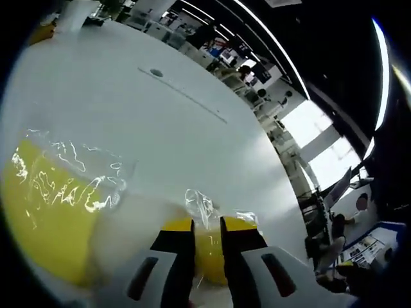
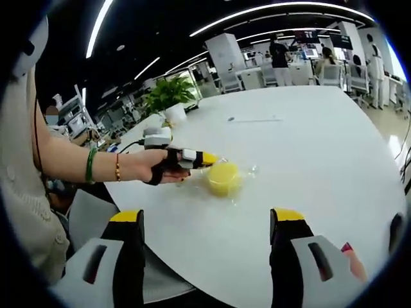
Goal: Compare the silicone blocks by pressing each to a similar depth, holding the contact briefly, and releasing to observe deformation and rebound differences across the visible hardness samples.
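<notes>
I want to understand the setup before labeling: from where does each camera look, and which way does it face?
Left gripper view: rides on the left tongs, low over the white table, looking along nearly closed jaws at a yellow block in clear wrap; a second yellow block lies left.
Right gripper view: rides on the right tongs, held back and higher, jaws wide apart, facing across the table; it shows the person's hand and the left tongs.
Shared: table and the yellow block.

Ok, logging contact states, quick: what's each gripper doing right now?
Left gripper: jaws nearly shut, pressing on the wrapped yellow block.
Right gripper: open, holding nothing.
</notes>
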Demonstrator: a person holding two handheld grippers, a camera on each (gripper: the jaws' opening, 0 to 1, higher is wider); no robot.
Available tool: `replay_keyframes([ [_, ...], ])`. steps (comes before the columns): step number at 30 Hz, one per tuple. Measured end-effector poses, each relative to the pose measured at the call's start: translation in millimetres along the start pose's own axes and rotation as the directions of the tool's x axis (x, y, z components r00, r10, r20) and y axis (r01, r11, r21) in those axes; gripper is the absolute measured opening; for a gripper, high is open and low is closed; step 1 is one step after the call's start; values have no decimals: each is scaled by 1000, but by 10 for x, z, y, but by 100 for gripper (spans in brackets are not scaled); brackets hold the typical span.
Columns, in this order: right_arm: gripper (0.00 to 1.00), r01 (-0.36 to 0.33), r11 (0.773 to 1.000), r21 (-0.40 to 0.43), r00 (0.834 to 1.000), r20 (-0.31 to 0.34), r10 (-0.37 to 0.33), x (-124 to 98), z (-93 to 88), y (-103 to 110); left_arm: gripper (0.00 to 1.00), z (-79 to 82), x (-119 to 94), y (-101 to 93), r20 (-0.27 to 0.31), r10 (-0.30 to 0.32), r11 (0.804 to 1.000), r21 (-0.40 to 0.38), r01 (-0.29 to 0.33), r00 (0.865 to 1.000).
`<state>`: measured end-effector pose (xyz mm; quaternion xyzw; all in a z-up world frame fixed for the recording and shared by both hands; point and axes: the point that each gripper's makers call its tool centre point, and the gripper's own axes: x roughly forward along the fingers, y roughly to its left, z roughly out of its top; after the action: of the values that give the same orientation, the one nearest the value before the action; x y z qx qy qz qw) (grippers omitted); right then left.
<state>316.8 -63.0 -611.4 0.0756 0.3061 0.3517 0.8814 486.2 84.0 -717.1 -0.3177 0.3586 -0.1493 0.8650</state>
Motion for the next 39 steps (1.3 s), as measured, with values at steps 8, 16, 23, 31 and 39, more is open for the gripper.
replay_keyframes([
  [8, 73, -19, 1000, -14, 1000, -3, 19, 19, 29, 102, 29, 151, -103, -29, 31, 16, 996, 92, -18, 999],
  [16, 73, -22, 999, -40, 1000, -5, 22, 31, 59, 215, 39, 277, -329, -129, 29, 6, 954, 298, -15, 1000],
  [23, 73, -25, 998, -60, 1000, 10, 26, 56, 128, 412, 42, 334, -700, -249, 28, -25, 873, 487, 9, 999],
  [31, 73, -14, 994, -109, 1000, 21, 17, 66, 230, 675, 45, 416, -1397, -319, 57, -108, 827, 559, 58, 992],
  [39, 75, 11, 993, -117, 1000, 23, -8, 80, 206, 921, 51, 594, -2341, -65, 141, -153, 863, 502, 62, 978],
])
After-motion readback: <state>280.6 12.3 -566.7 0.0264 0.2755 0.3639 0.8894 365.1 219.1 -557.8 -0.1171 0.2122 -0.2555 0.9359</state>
